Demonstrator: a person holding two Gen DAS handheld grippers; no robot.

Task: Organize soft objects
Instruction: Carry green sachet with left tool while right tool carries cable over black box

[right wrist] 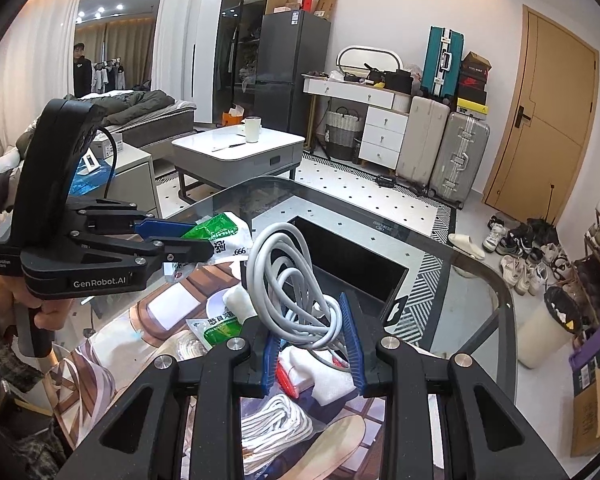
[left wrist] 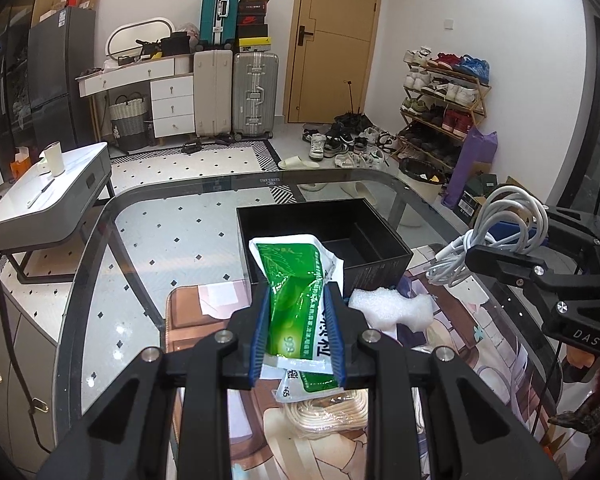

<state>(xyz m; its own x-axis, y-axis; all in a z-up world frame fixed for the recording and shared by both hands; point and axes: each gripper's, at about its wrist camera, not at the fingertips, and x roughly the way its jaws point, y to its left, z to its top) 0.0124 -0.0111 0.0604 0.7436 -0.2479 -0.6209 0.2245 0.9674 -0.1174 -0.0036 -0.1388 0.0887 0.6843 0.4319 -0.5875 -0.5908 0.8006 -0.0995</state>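
Observation:
My left gripper (left wrist: 298, 292) is shut on a green and white soft packet (left wrist: 296, 276), held up in front of the open black box (left wrist: 384, 258) on the glass table. From the right wrist view the same gripper (right wrist: 208, 240) and packet (right wrist: 220, 236) show at the left, with a hand on the handle. My right gripper (right wrist: 314, 316) is shut on a coiled white cable (right wrist: 288, 280), lifted above the table beside the box (right wrist: 380, 276). The left wrist view shows that cable (left wrist: 504, 232) at the right edge.
On the printed mat (left wrist: 452, 340) lie a white foam piece (left wrist: 392, 306), a second green packet (right wrist: 216, 330) and bagged white rope coils (right wrist: 272, 424). The glass table's edge (left wrist: 112, 208) curves round. A low white table (left wrist: 48, 196) stands beyond.

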